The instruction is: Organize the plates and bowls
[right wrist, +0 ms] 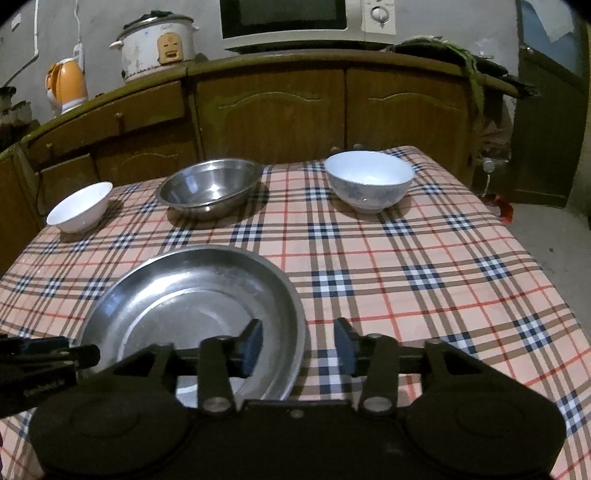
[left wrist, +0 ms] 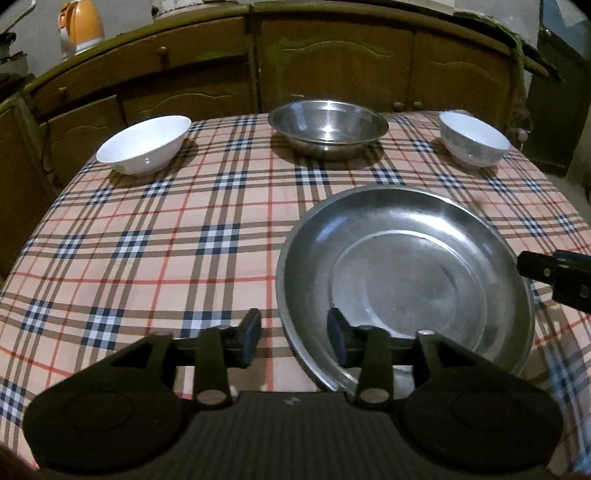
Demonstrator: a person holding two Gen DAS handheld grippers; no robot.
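Observation:
A large steel plate point(left wrist: 402, 284) lies on the near part of the plaid table; it also shows in the right wrist view point(right wrist: 192, 295). My left gripper point(left wrist: 293, 338) is open, its jaws straddling the plate's left rim. My right gripper point(right wrist: 299, 345) is open, its jaws straddling the plate's right rim; its tip shows in the left wrist view point(left wrist: 554, 275). At the back stand a white bowl point(left wrist: 146, 144), a steel bowl point(left wrist: 327, 125) and a white patterned bowl point(left wrist: 472, 138). They also show in the right wrist view: white bowl point(right wrist: 79, 212), steel bowl point(right wrist: 208, 188), patterned bowl point(right wrist: 369, 181).
Wooden cabinets point(right wrist: 273, 110) run behind the table. On their counter stand an orange kettle point(right wrist: 66, 85), a rice cooker point(right wrist: 159, 46) and a microwave point(right wrist: 295, 22). The plaid cloth point(right wrist: 424, 280) drops off at the right edge, with floor beyond.

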